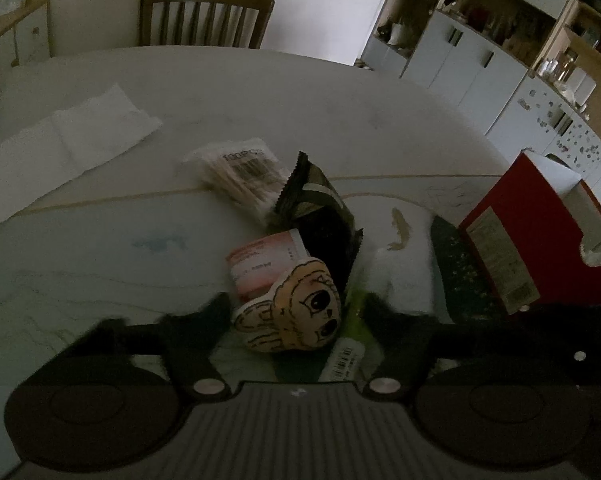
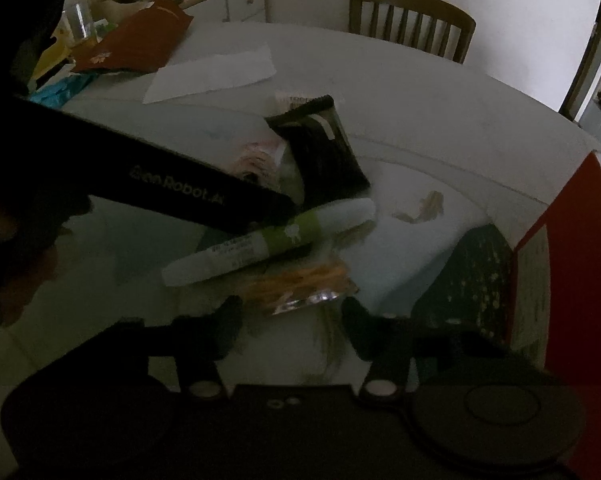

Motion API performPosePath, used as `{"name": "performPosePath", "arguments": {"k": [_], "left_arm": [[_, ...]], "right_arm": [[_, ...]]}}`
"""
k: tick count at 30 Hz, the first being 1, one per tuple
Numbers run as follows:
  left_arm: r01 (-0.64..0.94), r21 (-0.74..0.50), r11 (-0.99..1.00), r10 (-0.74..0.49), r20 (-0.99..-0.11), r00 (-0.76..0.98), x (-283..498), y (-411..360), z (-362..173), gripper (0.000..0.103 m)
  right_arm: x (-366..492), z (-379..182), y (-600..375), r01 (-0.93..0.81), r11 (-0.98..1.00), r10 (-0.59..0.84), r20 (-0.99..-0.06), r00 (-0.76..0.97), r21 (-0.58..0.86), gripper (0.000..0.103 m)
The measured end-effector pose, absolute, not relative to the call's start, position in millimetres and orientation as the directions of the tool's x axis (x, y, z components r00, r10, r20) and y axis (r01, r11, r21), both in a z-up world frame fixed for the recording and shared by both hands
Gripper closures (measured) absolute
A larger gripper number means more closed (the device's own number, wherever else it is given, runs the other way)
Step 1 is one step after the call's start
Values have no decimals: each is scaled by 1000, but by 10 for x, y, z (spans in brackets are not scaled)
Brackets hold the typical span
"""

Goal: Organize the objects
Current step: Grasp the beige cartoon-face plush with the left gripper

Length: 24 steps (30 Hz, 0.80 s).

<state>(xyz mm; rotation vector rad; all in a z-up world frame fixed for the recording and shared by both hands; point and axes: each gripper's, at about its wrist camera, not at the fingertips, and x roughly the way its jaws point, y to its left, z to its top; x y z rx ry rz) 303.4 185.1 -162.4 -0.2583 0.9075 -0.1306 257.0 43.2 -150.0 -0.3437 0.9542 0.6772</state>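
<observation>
The cotton-swab pack (image 1: 236,168) read "100PCS"; the left gripper (image 1: 296,312) angled down, apparently clamped on the cartoon-face patch (image 1: 296,312), while the right gripper (image 2: 290,312) stood apart around a foil packet (image 2: 300,284).

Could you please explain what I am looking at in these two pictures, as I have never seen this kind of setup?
No robot here: a person holds a two-finger gripper in each hand, each with a camera looking along its fingers. One picture is from the left gripper, the other from the right gripper. On the table are a paper towel, a bag of cotton swabs, a dark packet, a green-and-white tube and a red box. A sheep-faced pad sits between the left fingers, an orange foil packet at the right fingertips; whether either is gripped yet is unclear.
</observation>
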Motion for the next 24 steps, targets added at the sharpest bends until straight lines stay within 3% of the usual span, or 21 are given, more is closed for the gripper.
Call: {"name": "performPosePath", "arguments": {"k": [1,7,24], "left_arm": [[1,-278,961,-221,-762,608,3032,1852,-1623,50],[-9,-283,959,-218,-757,616,2969,1868,-1586,52],[-42,-307,951,-220,-764,607,2612,2012,-1570,53]], "right_arm": [[2570,-1496,431,-664,748,375,-836,400,18,62],[2557,-1479,371,-644,765,367,-832,416,15,77],[2738,-1359,178,-494,863,345,-832,434,100,72]]}}
